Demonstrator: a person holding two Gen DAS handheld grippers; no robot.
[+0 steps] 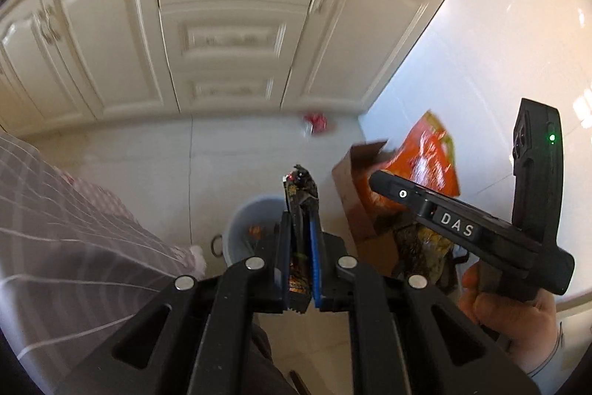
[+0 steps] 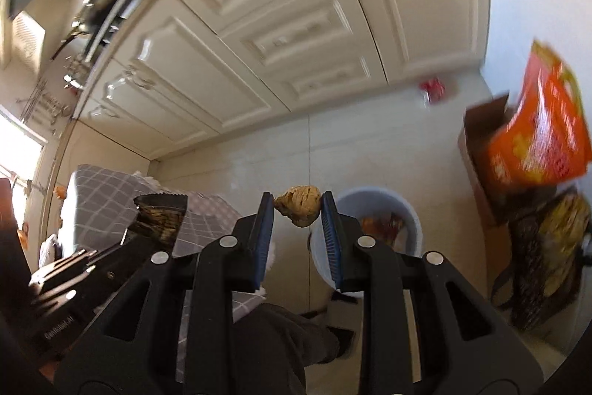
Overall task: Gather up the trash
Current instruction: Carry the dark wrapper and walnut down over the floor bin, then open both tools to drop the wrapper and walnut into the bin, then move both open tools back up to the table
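My left gripper point(image 1: 300, 206) is shut on a dark snack wrapper point(image 1: 300, 189) and holds it above the pale blue trash bin point(image 1: 246, 210) on the floor. My right gripper point(image 2: 298, 206) is shut on a crumpled brown paper ball point(image 2: 299, 205), just left of the same bin point(image 2: 373, 198), which holds some wrappers. The left gripper with its wrapper point(image 2: 162, 217) shows at the left of the right wrist view. The right gripper's body point(image 1: 466, 232) shows at the right of the left wrist view. A red piece of trash point(image 1: 316, 124) lies on the floor by the cabinet; it also shows in the right wrist view point(image 2: 432, 89).
White kitchen cabinets point(image 1: 229, 36) stand behind. A cardboard box point(image 1: 355, 195) with an orange bag point(image 1: 431, 154) stands right of the bin against the white wall. A dark mesh bag point(image 2: 547, 247) lies beside it. The person's checked clothing point(image 1: 74, 221) fills the left.
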